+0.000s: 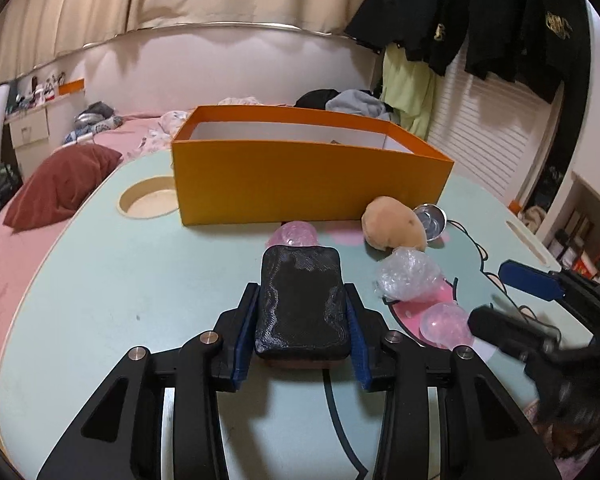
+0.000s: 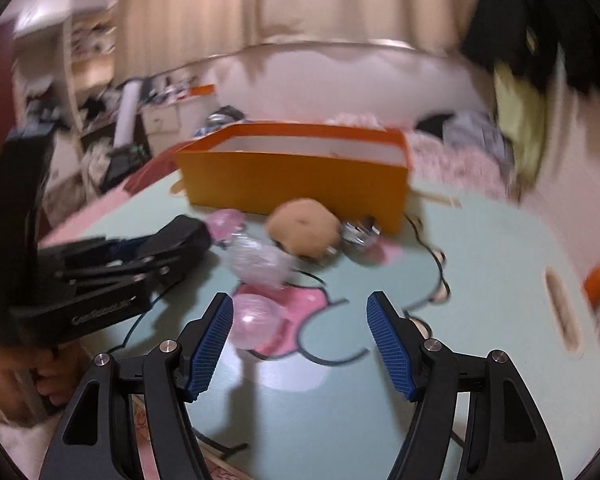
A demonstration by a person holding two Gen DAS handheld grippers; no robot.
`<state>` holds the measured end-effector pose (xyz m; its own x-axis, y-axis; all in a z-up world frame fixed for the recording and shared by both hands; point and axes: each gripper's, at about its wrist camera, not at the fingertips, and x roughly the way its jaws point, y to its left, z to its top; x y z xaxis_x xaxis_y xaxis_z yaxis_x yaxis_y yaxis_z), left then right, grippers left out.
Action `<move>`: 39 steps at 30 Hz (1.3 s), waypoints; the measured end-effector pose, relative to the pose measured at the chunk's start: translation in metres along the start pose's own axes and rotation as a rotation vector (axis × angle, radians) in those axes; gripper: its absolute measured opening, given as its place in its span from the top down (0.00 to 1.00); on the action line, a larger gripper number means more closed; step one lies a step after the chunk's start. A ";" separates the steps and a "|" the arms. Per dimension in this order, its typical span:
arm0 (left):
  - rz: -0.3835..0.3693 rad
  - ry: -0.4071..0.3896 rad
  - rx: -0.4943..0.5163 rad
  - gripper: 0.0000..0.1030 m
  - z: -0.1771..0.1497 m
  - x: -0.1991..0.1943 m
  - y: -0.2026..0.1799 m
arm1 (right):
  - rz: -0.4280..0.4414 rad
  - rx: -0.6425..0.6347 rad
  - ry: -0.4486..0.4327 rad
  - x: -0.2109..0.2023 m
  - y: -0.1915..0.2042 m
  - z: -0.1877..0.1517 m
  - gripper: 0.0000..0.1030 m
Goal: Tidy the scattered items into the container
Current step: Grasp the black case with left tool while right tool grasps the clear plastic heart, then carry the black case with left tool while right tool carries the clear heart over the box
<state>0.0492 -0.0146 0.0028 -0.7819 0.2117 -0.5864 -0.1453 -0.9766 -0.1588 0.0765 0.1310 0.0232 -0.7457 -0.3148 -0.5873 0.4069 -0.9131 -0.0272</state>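
My left gripper is shut on a black rectangular block and holds it just above the pale green table. The orange box stands open beyond it. In front of the box lie a pink ball, a tan potato-shaped toy, a small metal cup, a wad of clear bubble wrap and another pink ball. My right gripper is open and empty, with the near pink ball beside its left finger. The right wrist view is blurred.
A round cup hole is cut in the table left of the box. A bed with a red pillow lies to the left. Dark clothes hang at the right. The left gripper shows in the right wrist view.
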 end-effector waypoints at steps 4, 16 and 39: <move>0.035 -0.018 0.026 0.60 -0.005 -0.007 -0.004 | -0.008 -0.075 0.054 0.014 0.019 0.002 0.32; 0.033 -0.023 0.015 0.60 -0.008 -0.010 -0.002 | 0.022 0.038 0.081 0.030 -0.003 -0.001 0.64; 0.036 -0.193 0.079 0.60 0.056 -0.042 -0.002 | 0.064 0.140 -0.101 -0.006 -0.043 0.045 0.65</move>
<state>0.0485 -0.0238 0.0719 -0.8881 0.1722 -0.4263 -0.1559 -0.9851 -0.0731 0.0404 0.1603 0.0644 -0.7728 -0.3916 -0.4995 0.3833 -0.9152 0.1245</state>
